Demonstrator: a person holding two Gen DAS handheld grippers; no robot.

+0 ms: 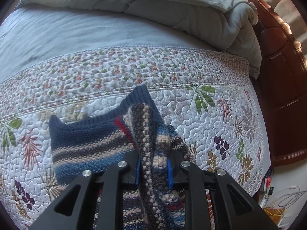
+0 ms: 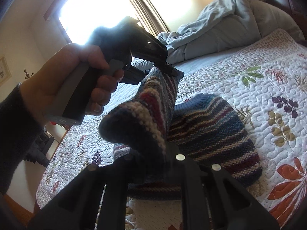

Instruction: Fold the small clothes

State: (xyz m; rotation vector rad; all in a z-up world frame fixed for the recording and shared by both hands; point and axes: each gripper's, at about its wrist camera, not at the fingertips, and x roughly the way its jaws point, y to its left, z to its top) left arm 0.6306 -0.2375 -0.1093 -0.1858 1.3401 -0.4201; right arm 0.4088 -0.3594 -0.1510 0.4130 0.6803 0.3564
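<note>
A small striped knit sweater (image 1: 92, 145) in blue, beige, grey and red lies partly on the floral quilt (image 1: 191, 115). My left gripper (image 1: 154, 169) is shut on a raised fold of it, the blue pads (image 1: 170, 170) pressing the knit. In the right wrist view the sweater (image 2: 207, 132) is lifted at two points. My right gripper (image 2: 153, 157) is shut on a near edge of it. The left gripper (image 2: 168, 69), held by a hand, pinches the far edge above the bed.
A rumpled grey-blue comforter (image 1: 172, 5) is piled at the head of the bed. A dark wooden headboard (image 1: 284, 76) stands at the right. Cables lie on the floor (image 1: 287, 197) past the bed's edge. A bright window (image 2: 92, 5) is behind the hand.
</note>
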